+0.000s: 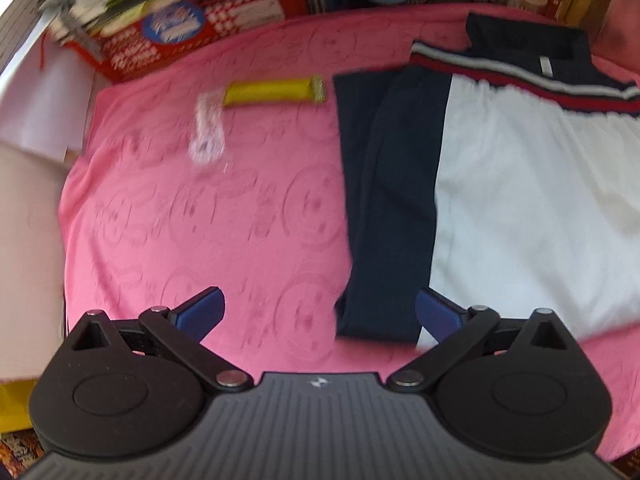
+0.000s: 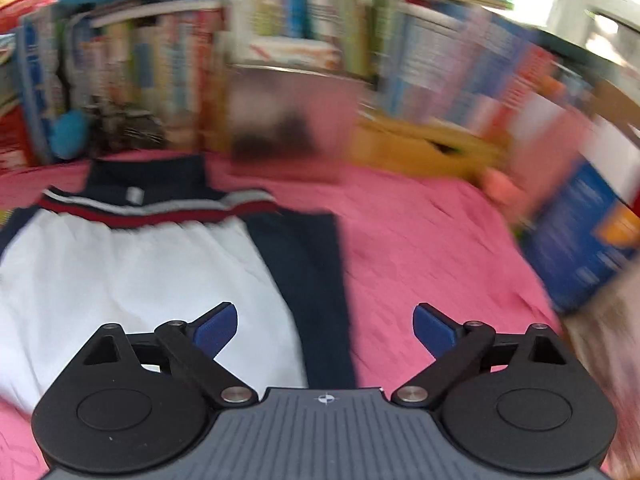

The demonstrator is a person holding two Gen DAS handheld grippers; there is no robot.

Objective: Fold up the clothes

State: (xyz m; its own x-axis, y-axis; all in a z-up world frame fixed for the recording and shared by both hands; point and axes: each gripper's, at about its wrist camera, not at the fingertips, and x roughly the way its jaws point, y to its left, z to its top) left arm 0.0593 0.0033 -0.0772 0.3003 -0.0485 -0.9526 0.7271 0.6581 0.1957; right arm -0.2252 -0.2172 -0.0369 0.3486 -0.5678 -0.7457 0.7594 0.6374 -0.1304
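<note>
A white garment [image 1: 532, 200] with navy sides and a red, white and navy striped band lies flat on the pink cloth [image 1: 200, 220]. Its navy left strip [image 1: 384, 208] is folded over. My left gripper [image 1: 320, 312] is open and empty, above the garment's lower left corner. In the right wrist view the same garment [image 2: 140, 272] lies at the left, with its navy right strip [image 2: 312, 276] running down the middle. My right gripper [image 2: 325, 326] is open and empty, over the garment's lower right edge.
A yellow wrapper [image 1: 276, 90] and a clear plastic piece [image 1: 208, 132] lie on the pink cloth left of the garment. Stacked books and boxes [image 1: 168, 28] line the back edge. A blue box [image 2: 584, 236] stands at the right. The right wrist view is blurred.
</note>
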